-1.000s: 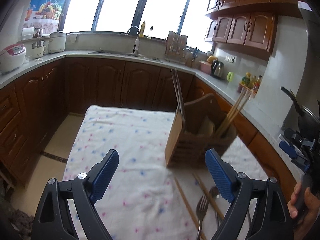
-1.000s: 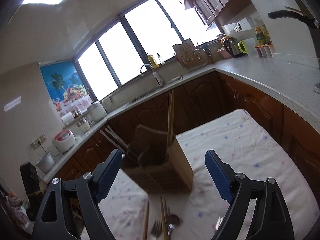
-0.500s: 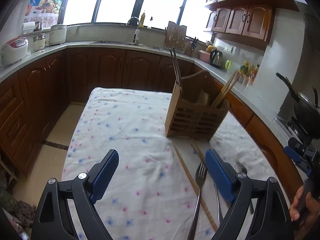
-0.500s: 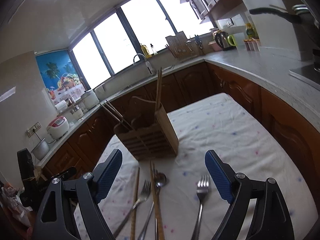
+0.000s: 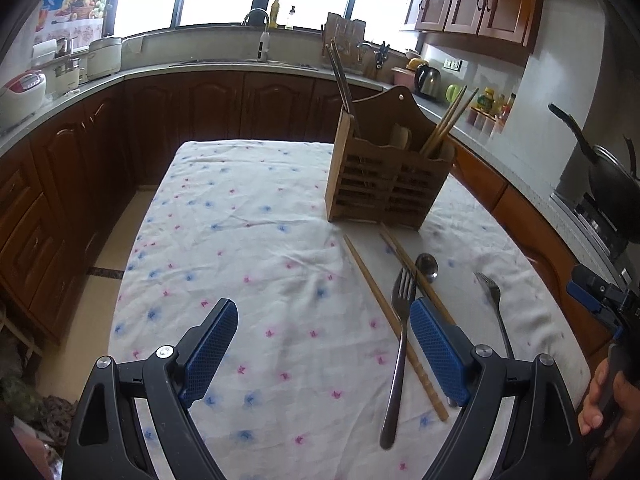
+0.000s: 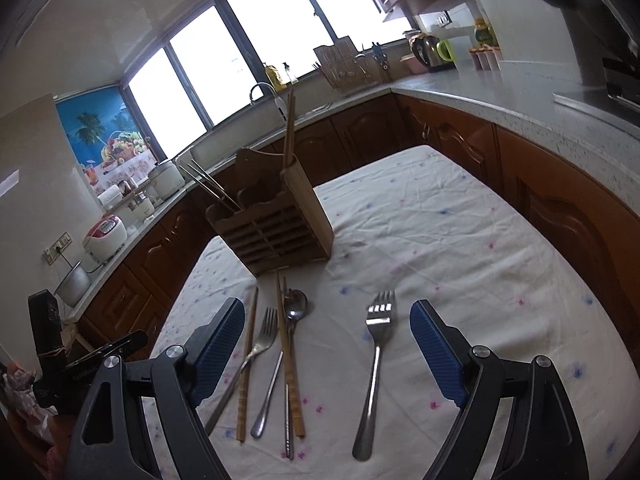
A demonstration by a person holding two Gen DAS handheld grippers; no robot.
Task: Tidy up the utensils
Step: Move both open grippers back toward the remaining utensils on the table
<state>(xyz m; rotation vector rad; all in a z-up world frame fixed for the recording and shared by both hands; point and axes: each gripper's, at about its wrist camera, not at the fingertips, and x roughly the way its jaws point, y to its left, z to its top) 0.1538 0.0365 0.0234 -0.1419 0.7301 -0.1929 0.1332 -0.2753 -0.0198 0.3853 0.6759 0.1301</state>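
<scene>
Well apart, right gripper (image 6: 326,350) fingers (image 6: 434,346) straddle lone fork (image 6: 376,360) — unobstructed.

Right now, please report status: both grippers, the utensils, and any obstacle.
Left gripper open, empty. Right gripper open, empty, above lone fork. Other fork, spoon, chopsticks loose on tablecloth before wooden holder. No obstacle seen.

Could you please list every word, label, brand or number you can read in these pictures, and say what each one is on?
No text reads clearly in either view.
Black device at the left edge of the right wrist view: faint lettering, too blurred to read.
Yellow bottle on the counter: label too small to read.
Fruit poster: picture only, no words visible.
Rice cooker: panel too small to read.
</scene>
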